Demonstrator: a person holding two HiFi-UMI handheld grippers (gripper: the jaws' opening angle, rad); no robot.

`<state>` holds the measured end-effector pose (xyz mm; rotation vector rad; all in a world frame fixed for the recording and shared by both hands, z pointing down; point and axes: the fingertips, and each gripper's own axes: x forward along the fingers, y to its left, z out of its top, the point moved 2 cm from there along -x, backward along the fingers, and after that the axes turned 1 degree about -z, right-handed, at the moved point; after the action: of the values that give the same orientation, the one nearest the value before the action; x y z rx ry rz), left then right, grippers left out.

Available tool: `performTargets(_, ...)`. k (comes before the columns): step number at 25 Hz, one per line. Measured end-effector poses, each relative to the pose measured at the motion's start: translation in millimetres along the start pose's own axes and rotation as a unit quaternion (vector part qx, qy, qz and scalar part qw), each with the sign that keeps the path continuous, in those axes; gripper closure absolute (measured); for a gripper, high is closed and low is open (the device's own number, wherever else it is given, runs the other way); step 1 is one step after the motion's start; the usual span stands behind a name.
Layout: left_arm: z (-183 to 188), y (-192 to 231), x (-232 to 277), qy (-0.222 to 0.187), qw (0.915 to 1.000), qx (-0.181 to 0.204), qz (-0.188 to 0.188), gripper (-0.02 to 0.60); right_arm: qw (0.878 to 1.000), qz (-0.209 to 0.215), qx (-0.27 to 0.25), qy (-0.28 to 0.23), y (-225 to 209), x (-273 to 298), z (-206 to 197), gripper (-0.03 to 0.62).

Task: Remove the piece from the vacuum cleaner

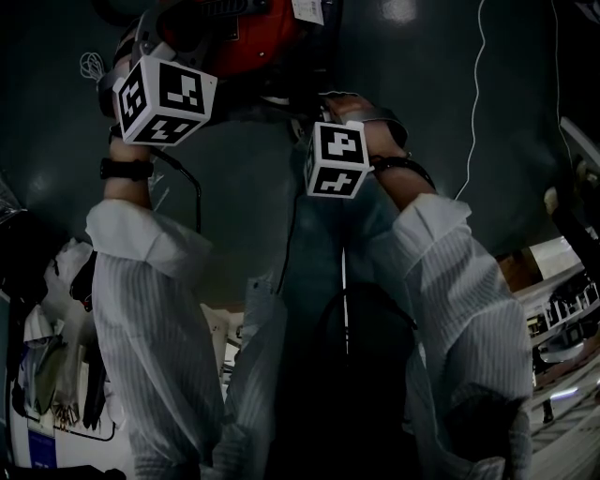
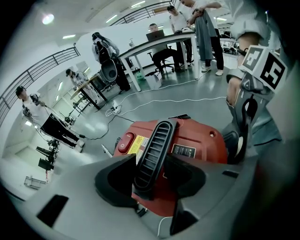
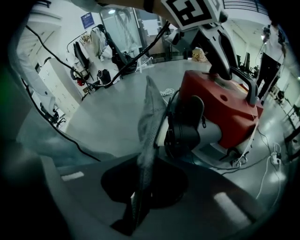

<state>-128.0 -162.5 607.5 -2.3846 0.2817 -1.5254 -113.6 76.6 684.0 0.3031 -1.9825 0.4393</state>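
The red vacuum cleaner (image 1: 234, 28) (image 2: 201, 140) (image 3: 220, 108) stands on the grey floor. My left gripper (image 2: 153, 166) is shut on its black ribbed carry handle (image 2: 154, 140); the gripper's marker cube (image 1: 164, 98) shows beside the red body. My right gripper (image 3: 143, 185) is shut on a thin grey cloth piece (image 3: 149, 122) that rises between the jaws toward the vacuum's black round port (image 3: 185, 129). The right marker cube (image 1: 337, 159) sits just below the vacuum. In the head view both pairs of jaws are hidden.
A white cable (image 1: 473, 103) trails across the floor at the right. A power strip (image 3: 275, 159) lies beyond the vacuum. People stand at tables (image 2: 159, 44) further off. Racks with hanging clothes (image 3: 93, 51) line the wall.
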Motion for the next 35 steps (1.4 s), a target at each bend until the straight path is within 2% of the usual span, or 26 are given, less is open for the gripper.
performTargets(6,-1,1,-2,0.002,1.0000,0.003,0.001,0.408,0.999,0.024,-0.045,0.001,9,-4,3,0.583)
performTargets(27,0,2,-2,0.012,0.9999,0.011,-0.006,0.407,0.992,0.070,-0.103,0.014,30,-8,9,0.583)
performTargets(30,0,2,-3,0.008,0.9999,0.009,-0.007,0.407,0.988,0.088,-0.127,0.017,31,-9,9,0.583)
performTargets(35,0,1,-2,0.006,0.9999,0.007,-0.008,0.407,0.972,0.138,-0.186,0.032,32,-10,9,0.583)
